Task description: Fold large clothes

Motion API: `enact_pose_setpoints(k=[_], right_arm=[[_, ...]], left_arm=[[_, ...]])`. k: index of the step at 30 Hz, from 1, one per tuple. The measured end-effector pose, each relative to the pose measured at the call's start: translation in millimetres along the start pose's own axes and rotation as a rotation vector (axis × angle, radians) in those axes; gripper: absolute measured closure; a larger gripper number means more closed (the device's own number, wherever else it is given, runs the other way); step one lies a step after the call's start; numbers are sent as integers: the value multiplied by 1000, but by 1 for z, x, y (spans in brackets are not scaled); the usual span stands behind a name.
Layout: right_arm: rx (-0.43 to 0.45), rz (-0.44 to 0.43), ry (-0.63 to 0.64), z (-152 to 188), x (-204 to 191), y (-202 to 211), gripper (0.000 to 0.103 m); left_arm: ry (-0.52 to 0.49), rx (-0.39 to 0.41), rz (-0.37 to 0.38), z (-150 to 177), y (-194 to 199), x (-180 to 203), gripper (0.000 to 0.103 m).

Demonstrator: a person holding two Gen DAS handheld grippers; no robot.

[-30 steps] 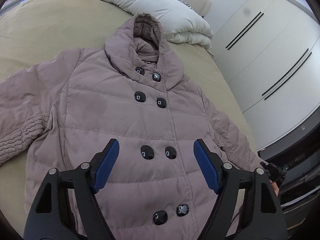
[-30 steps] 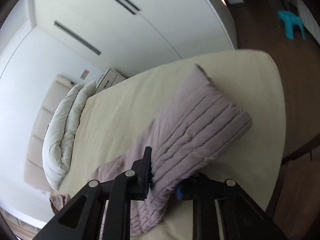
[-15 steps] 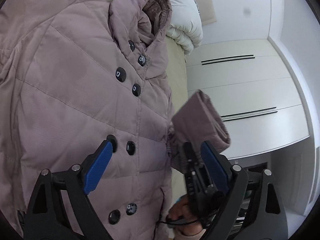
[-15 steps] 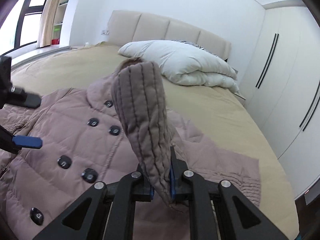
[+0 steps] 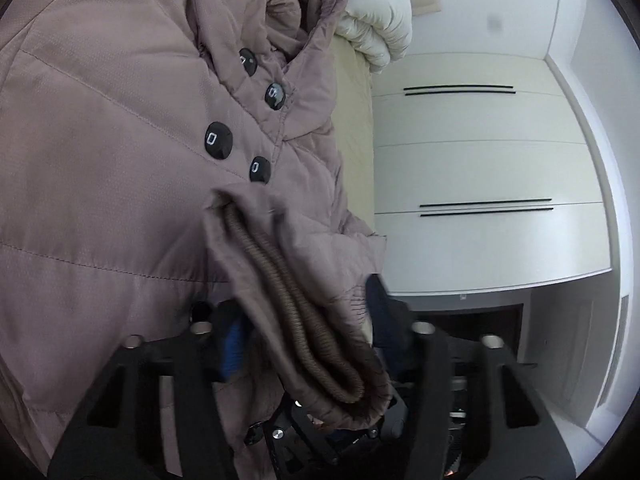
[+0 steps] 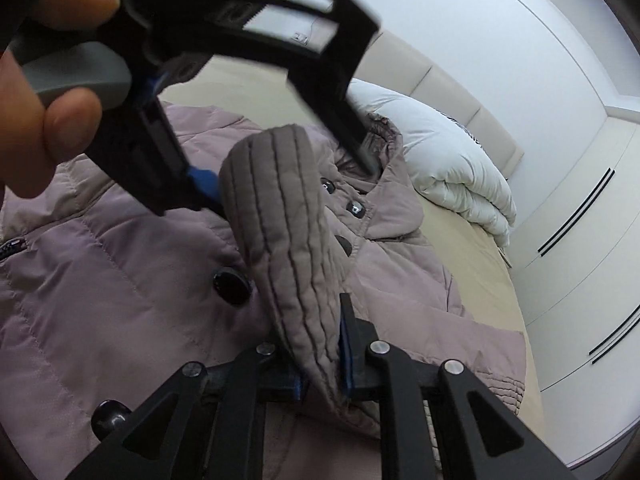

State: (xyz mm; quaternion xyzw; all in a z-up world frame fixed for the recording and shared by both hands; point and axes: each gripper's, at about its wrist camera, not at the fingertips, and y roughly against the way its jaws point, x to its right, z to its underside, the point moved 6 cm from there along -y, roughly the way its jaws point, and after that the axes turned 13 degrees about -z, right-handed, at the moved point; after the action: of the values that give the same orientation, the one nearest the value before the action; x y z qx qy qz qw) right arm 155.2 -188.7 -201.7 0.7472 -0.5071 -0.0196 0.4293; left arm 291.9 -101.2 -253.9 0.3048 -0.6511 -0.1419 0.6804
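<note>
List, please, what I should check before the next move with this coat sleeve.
1. Grip of the right gripper on the sleeve cuff: ok, though its jaws have just been opening slightly.
2. Cuff between the jaws of the left gripper: ok; they have just been closing.
3. Left pads pressing firmly on both sides: cannot tell.
4. The coat lying front up on the bed: ok.
5. Cuff raised over the coat's front: ok.
6. Other sleeve's position: cannot tell, out of view.
</note>
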Motion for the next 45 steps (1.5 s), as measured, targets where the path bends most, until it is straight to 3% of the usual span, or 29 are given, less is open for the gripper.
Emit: enact_pose_setpoints(k=[2,4,5,8,12,16,18,22,24,25,29,30,32,34,38,42,45], right_arm=[[9,-22,-12,-1,-6,4,61],[36,-55,-49,-2,-6,14,32],[47,-70,-78,-2,-4,18,29],[85,-191,-318,7,24,44,24],[190,-348,-852,60,98,73,24],[317,-545,-1358,115,143,65,22],[335,-671,-1476,114,148,42,22],[357,-872,-1559,86,141,-2,22],[377,-883,-1616,82,155,-29,22],[399,-863,-1643,83,163,-39,22],[513,-632,-1749,114,220,-52,25],[538,-612,-1793,127,230,-52,26],[575,-659,-1865,145,240,-55,32],[572,-683,-1847,153,244,-56,40],[517,-681,-1794,156,236,-45,42],[448,-670,-1714,139,216,0,26],[506,-630,-1572,108,217,44,14]], left_arm=[[-12,-13,-13,-2,-4,-1,83],[-21,5,-41,-5,-3,-1,86],[-13,20,-39,-10,1,-3,86],[0,126,-59,-42,29,-13,86],[-5,248,-150,-82,70,-36,86],[54,290,-181,-98,91,-70,86],[69,302,-199,-100,95,-82,86],[89,307,-203,-104,97,-93,86],[84,311,-213,-103,103,-96,86],[82,313,-219,-101,104,-97,86],[84,311,-249,-95,106,-100,86],[80,293,-251,-93,100,-100,86],[64,273,-279,-86,88,-97,86],[65,269,-281,-84,79,-99,86],[69,262,-277,-86,70,-103,86],[49,257,-285,-82,74,-106,86],[40,260,-290,-85,69,-105,85]])
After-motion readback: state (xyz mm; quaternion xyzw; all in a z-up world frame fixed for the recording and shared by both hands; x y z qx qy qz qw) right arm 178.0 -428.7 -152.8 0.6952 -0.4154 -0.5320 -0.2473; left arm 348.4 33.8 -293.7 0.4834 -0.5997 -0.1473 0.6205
